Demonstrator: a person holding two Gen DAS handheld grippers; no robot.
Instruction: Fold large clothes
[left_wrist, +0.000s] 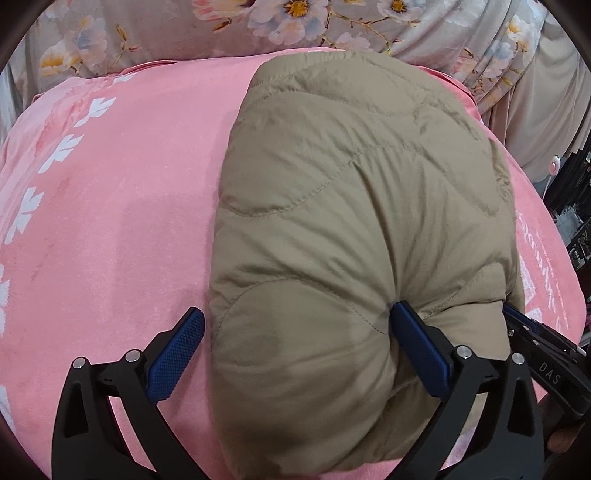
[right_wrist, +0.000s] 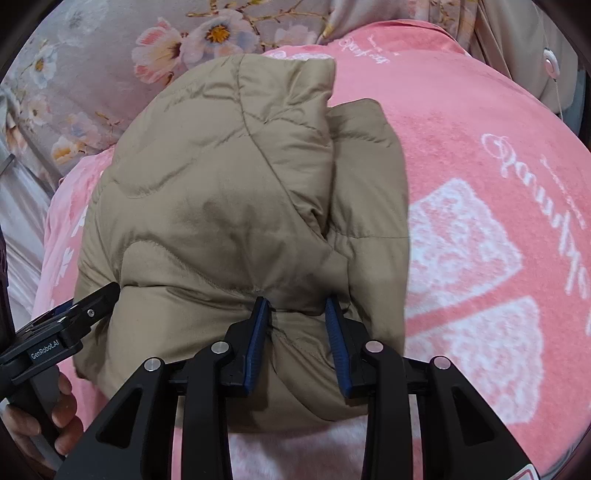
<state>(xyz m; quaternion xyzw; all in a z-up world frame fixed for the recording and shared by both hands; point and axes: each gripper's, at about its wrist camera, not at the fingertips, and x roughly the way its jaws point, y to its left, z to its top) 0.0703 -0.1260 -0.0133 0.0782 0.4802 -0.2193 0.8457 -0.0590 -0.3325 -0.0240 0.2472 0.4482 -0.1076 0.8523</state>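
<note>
Left wrist view — we find the tan quilted jacket folded into a bundle on the pink blanket.
Left claw stands spread, one pad denting the near edge; right claw pinches a fold — presumably steadying the bundle's shape.

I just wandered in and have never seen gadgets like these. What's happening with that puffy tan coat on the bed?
A person is folding a quilted tan jacket on a pink blanket, holding a two-finger gripper in each hand. The right gripper pinches a fold at the jacket's near edge. The left gripper is open wide around the near end, one finger dug into the fabric, the other on the blanket beside it. The jacket is already bundled compactly.
</note>
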